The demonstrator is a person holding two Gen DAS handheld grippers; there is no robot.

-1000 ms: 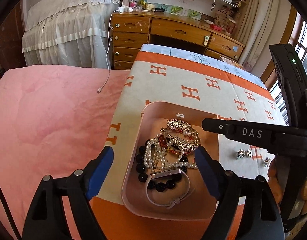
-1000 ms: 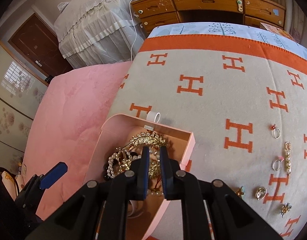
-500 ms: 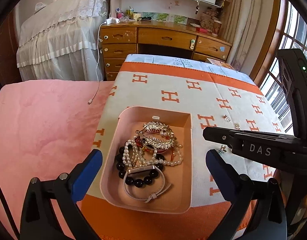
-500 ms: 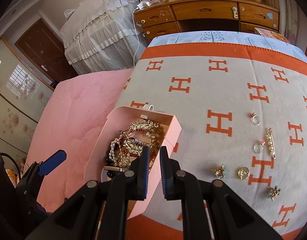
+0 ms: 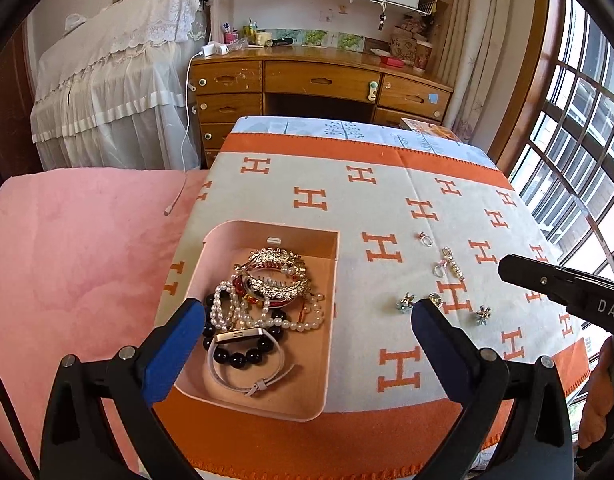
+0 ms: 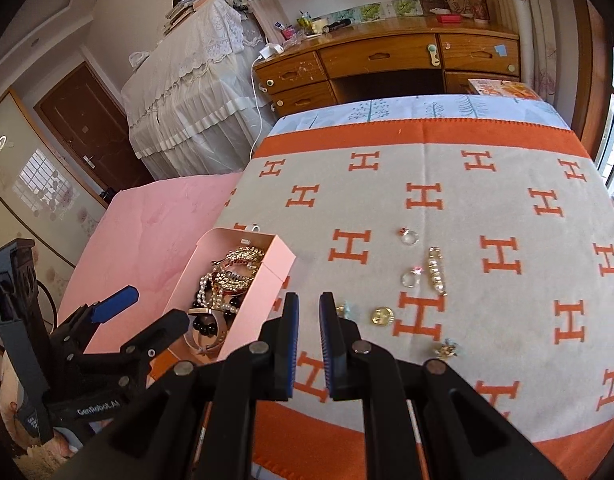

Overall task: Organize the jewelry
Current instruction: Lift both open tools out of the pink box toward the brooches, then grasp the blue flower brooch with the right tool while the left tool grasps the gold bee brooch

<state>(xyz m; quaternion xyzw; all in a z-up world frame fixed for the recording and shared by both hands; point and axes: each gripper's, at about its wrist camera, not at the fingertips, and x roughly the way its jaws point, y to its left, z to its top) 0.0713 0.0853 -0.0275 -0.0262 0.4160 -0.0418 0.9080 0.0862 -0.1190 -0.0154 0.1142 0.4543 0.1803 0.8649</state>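
Hovering with its fingers pressed together and empty, the right gripper (image 6: 309,316) has the gold coin-like charm (image 6: 382,315) just ahead to its right, nearer than the spread-wide left gripper (image 5: 307,320) straddling the pink jewelry box (image 5: 267,404).

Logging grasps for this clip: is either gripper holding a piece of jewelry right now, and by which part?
Nothing is held. The left gripper is wide open and empty; the right gripper is nearly shut with nothing between its fingers.
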